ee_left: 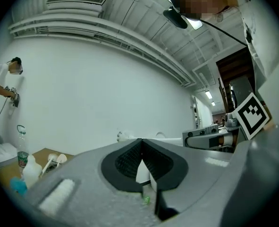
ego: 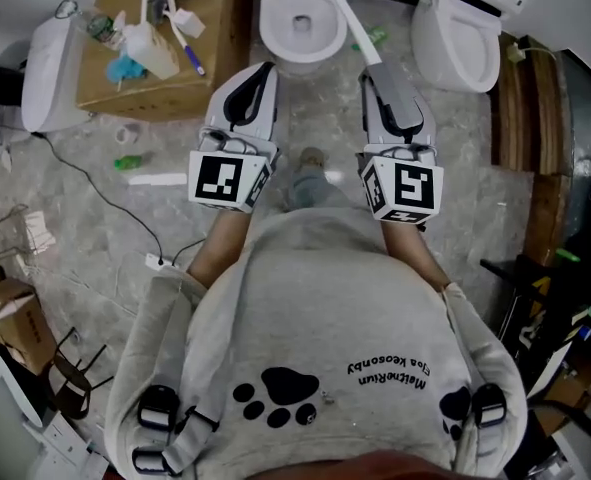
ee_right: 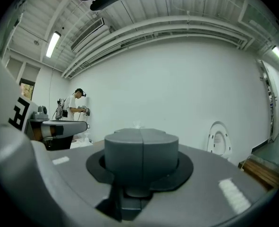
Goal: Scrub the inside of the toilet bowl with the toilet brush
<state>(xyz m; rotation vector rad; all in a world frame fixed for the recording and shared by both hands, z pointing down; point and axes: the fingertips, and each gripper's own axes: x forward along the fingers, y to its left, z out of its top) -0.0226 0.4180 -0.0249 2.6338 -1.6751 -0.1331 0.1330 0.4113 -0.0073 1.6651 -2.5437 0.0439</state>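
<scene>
The white toilet bowl [ego: 300,23] stands on the floor ahead, at the top middle of the head view, its lid up. The toilet brush's white handle [ego: 347,20] runs from my right gripper [ego: 370,73] up and left across the bowl's right rim; its head is out of frame. The right gripper [ee_right: 140,132] is shut on the handle's lower end, with only a white sliver showing above the jaws. My left gripper [ego: 265,68] hovers left of the bowl, shut and holding nothing [ee_left: 141,143]. The left gripper view shows the handle [ee_left: 130,137] jutting from the right gripper.
A second white toilet [ego: 465,23] stands at the upper right. At the upper left a cardboard box [ego: 165,88] holds brushes and bottles, next to a white tank [ego: 50,68]. A cable [ego: 125,208] crosses the floor. Wooden boards [ego: 545,138] lie on the right. Another person [ee_right: 75,105] stands by the wall.
</scene>
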